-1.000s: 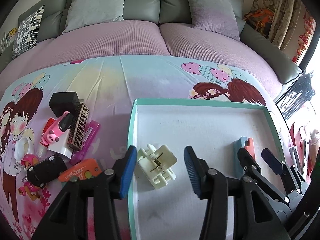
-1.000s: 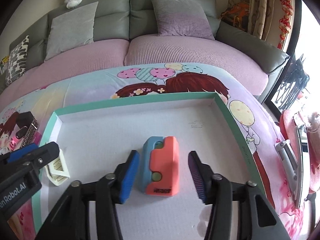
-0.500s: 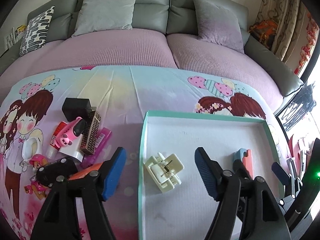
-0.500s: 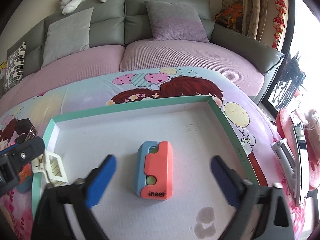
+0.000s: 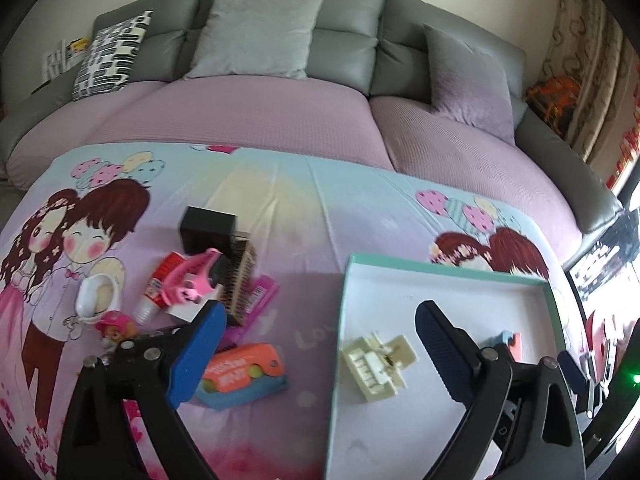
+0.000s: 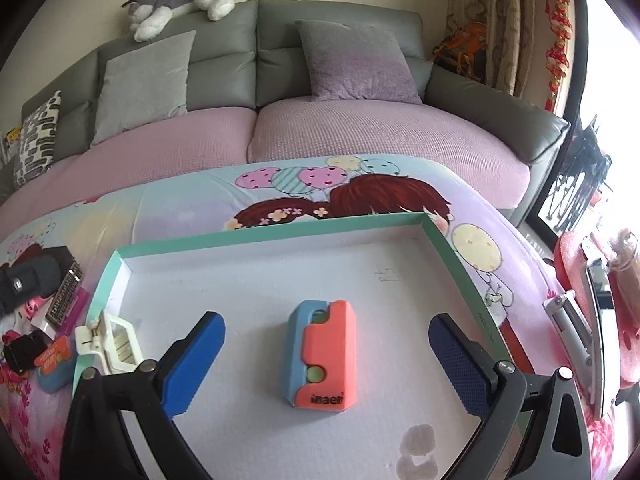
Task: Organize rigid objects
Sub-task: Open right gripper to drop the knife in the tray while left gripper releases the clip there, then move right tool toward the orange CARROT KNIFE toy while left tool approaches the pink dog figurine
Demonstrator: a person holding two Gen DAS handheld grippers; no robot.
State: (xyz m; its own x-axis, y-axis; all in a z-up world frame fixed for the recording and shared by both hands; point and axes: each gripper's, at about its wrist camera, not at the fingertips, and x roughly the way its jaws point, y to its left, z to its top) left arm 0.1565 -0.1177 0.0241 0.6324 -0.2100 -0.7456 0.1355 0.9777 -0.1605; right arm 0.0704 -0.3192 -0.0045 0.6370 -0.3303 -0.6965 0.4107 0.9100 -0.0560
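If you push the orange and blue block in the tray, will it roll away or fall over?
Probably neither. The orange and blue block lies flat on a broad face in the tray, so it would likely slide. Its straight edges give it nothing to roll on. It looks like hard plastic, so it should stay stiff when squeezed.

The left gripper [image 5: 316, 350] is showing two black plastic arms fastened with round silver screws, each ending in a blue pad, one smooth, one finely ribbed; the right gripper [image 6: 326, 360] is showing the same black arms, silver screws and blue pads.
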